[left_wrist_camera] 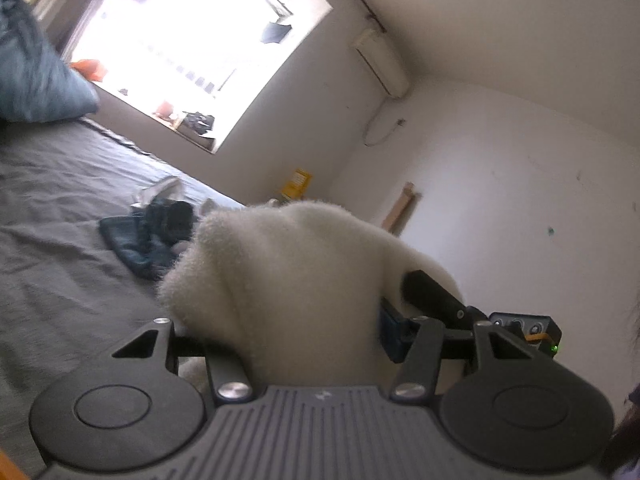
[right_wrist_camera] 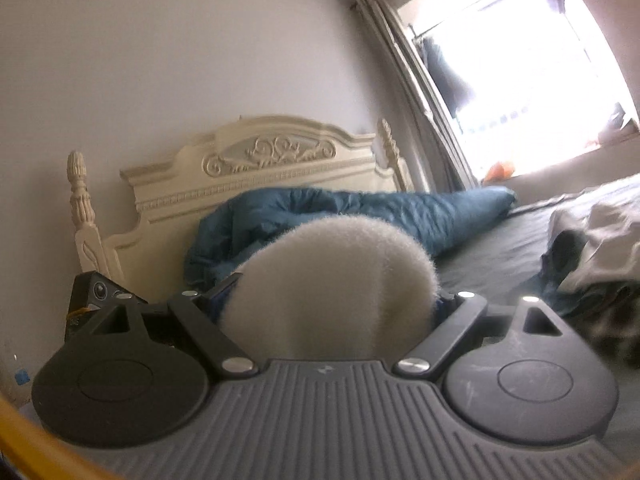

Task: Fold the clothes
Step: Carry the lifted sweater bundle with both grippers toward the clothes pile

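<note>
The left gripper (left_wrist_camera: 288,288) is closed on a white fluffy garment (left_wrist_camera: 280,272), which bulges up between its jaws, above the grey bed (left_wrist_camera: 60,240). The right gripper (right_wrist_camera: 332,284) also grips the same white fluffy garment (right_wrist_camera: 332,280), with its jaws standing wide around the thick fabric. A dark blue garment (left_wrist_camera: 148,236) lies on the bed, and a blue duvet (right_wrist_camera: 360,216) rests against the cream headboard (right_wrist_camera: 256,168).
</note>
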The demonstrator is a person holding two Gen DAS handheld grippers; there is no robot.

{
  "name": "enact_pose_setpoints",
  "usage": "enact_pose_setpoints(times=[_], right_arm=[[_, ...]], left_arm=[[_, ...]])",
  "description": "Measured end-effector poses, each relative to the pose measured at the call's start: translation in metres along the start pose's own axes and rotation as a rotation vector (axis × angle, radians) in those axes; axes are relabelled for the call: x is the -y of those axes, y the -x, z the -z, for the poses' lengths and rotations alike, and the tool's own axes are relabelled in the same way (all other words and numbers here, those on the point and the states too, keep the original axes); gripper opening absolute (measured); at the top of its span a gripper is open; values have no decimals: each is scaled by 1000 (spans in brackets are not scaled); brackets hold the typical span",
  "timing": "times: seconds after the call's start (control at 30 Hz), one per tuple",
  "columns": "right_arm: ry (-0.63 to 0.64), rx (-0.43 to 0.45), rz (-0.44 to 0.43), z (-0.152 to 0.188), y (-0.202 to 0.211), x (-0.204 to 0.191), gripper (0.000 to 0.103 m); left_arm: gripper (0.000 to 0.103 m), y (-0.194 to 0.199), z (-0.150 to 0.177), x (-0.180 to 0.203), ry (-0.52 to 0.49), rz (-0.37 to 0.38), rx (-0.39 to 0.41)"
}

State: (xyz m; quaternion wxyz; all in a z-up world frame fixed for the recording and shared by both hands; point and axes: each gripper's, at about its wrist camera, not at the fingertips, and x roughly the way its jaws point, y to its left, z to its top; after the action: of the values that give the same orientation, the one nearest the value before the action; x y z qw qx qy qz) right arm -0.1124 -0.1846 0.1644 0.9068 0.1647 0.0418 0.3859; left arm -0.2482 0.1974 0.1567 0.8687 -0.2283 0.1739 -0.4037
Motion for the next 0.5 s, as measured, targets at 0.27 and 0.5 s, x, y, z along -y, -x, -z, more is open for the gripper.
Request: enact_pose_setpoints(times=[0.27, 0.5], right_arm=[[-5, 83, 95, -20, 71, 14, 88], [-1, 162, 234, -34, 147, 26, 88]], left_arm=[[56, -72, 9, 69, -38, 117, -67], [56, -150, 21, 129, -74, 251, -150]])
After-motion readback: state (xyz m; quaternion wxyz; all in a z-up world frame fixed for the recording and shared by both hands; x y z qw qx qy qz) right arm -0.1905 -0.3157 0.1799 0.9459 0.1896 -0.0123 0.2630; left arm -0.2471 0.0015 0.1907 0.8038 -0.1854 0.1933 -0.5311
